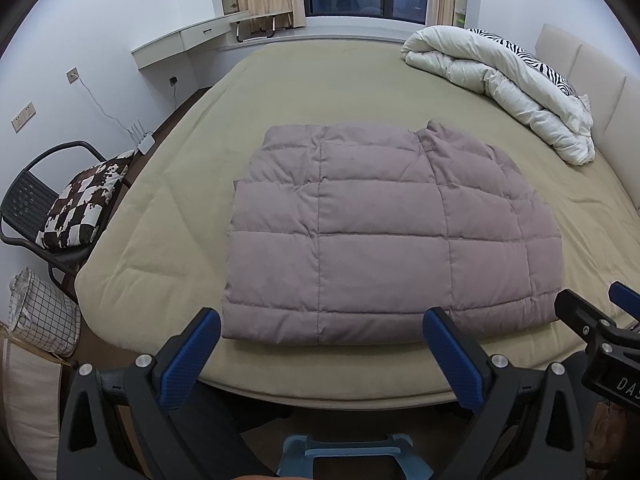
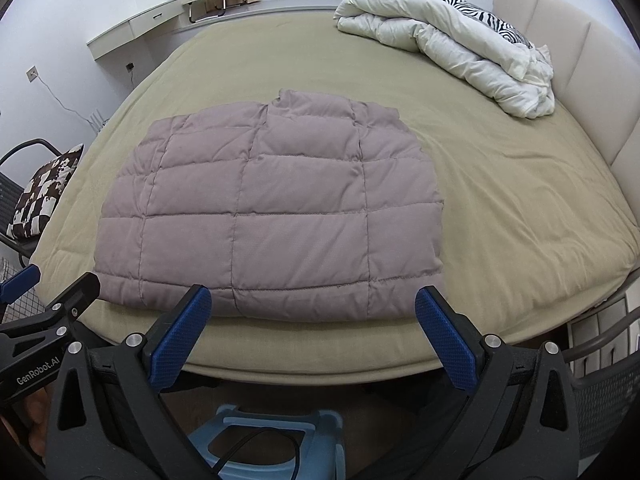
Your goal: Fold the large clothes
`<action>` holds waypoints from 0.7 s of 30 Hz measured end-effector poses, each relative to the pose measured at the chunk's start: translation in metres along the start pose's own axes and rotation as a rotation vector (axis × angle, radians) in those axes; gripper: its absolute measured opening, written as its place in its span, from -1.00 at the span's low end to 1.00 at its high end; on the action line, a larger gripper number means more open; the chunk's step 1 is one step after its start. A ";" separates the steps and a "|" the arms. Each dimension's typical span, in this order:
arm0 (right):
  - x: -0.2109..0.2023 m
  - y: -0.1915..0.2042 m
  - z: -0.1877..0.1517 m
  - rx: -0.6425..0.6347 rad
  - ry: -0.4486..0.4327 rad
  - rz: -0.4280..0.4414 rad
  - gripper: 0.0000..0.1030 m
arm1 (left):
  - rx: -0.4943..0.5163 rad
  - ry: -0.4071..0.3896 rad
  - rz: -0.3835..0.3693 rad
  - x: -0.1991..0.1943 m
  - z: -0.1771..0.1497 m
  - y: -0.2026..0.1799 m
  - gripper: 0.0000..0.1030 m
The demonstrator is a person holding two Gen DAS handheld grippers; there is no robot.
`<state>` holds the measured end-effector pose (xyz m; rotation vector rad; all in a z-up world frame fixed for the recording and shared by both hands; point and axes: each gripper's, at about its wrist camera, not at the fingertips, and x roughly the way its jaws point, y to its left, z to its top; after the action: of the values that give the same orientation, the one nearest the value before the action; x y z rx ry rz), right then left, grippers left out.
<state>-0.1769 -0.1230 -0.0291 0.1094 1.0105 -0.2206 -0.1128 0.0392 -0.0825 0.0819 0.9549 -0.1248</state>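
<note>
A mauve quilted down jacket (image 1: 384,236) lies folded into a flat rectangle on the olive bed (image 1: 304,80), near its front edge. It also shows in the right wrist view (image 2: 272,216). My left gripper (image 1: 322,320) is open and empty, held just in front of the jacket's near edge, above the bed edge. My right gripper (image 2: 314,298) is open and empty, also just short of the jacket's near edge. The right gripper shows at the right of the left wrist view (image 1: 612,320); the left one shows at the left of the right wrist view (image 2: 48,292).
A rumpled white duvet (image 1: 500,80) with a zebra pillow (image 1: 532,60) lies at the far right by the headboard (image 1: 600,76). A chair with a patterned cushion (image 1: 84,200) and a checked basket (image 1: 40,312) stand left of the bed. A mesh chair (image 2: 604,380) stands at right.
</note>
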 end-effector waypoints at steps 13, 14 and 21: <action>0.000 0.000 -0.001 0.003 0.001 0.001 1.00 | 0.000 0.000 0.000 -0.001 -0.001 -0.001 1.00; 0.000 0.000 -0.001 0.003 0.001 0.000 1.00 | 0.000 0.000 0.001 -0.001 -0.001 -0.001 1.00; 0.000 0.000 -0.001 0.003 0.001 0.001 1.00 | 0.000 -0.001 0.000 -0.001 -0.001 -0.001 1.00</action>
<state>-0.1776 -0.1230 -0.0293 0.1123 1.0107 -0.2210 -0.1143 0.0382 -0.0821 0.0818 0.9544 -0.1244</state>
